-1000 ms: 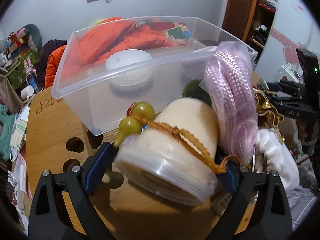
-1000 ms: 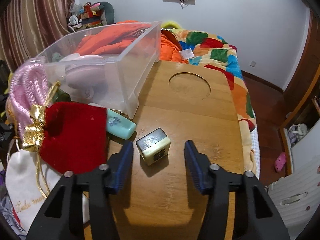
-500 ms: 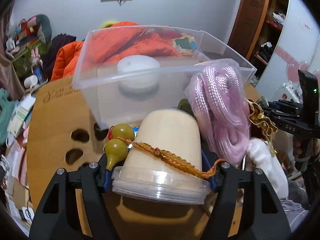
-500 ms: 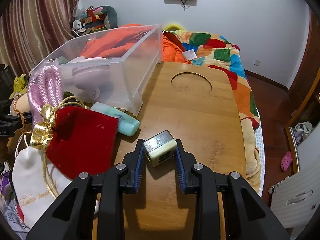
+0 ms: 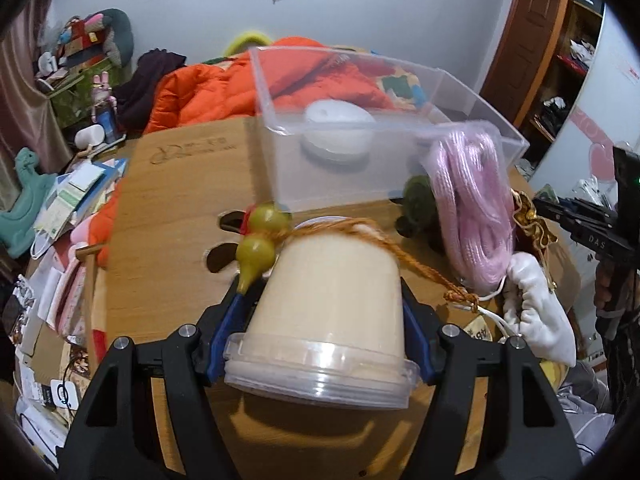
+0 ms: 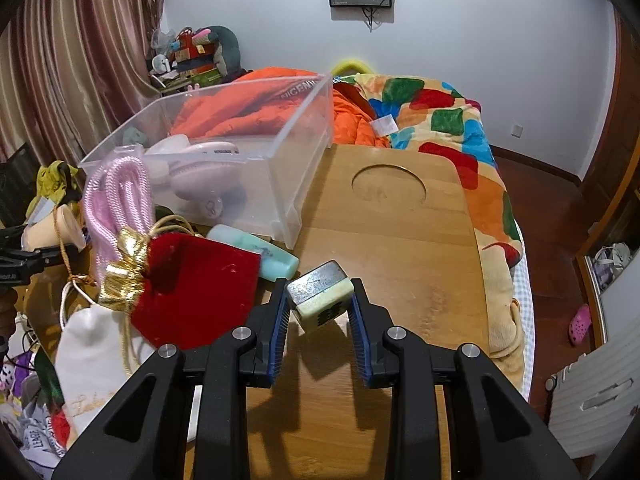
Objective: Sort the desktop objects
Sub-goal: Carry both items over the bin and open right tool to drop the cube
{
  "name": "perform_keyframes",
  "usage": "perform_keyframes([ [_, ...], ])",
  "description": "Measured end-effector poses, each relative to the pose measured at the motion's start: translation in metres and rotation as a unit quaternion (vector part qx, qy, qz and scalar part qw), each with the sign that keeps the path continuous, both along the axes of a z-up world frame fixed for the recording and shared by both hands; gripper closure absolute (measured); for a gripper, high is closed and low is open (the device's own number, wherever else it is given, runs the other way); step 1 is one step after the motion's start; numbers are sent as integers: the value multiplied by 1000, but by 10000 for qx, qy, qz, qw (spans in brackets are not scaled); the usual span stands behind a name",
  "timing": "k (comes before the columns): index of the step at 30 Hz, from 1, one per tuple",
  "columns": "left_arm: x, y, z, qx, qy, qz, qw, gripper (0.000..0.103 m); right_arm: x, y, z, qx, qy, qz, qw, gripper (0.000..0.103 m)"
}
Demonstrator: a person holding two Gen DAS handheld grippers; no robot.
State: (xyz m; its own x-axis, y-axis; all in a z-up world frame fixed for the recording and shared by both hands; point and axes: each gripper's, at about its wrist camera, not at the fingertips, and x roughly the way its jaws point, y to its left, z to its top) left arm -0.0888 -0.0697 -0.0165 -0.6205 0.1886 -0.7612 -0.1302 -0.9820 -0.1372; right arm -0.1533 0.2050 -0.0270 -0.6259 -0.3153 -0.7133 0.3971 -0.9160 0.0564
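Left claw (image 5: 322, 332) clamped on a cream, tapered plastic tub (image 5: 328, 300), clear ribbed lid toward the camera, held above the wooden surface (image 5: 168, 208). A braided orange cord (image 5: 416, 264) with two glossy olive gourd beads (image 5: 260, 236) drapes over the tub.

Right claw (image 6: 319, 312) clamped on a small cube block (image 6: 320, 296): dark metallic top, pale green body, tilted, lifted off the wood.

Clear rigid plastic bin (image 6: 296, 184) beyond, holding a white rounded item. Near it: coiled pink rope (image 6: 116, 200), red velvet pouch (image 6: 200, 292), teal tube (image 6: 256, 252).
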Motion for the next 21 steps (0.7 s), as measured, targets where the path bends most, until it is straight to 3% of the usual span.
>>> perform_keyframes([
  [11, 7, 4, 35, -156, 295, -120, 9994, 34, 8, -4, 17, -191, 149, 91, 9997, 77],
  [21, -3, 9, 59, -63, 665, -61, 9977, 34, 11, -19, 46, -314, 484, 284, 9979, 77],
])
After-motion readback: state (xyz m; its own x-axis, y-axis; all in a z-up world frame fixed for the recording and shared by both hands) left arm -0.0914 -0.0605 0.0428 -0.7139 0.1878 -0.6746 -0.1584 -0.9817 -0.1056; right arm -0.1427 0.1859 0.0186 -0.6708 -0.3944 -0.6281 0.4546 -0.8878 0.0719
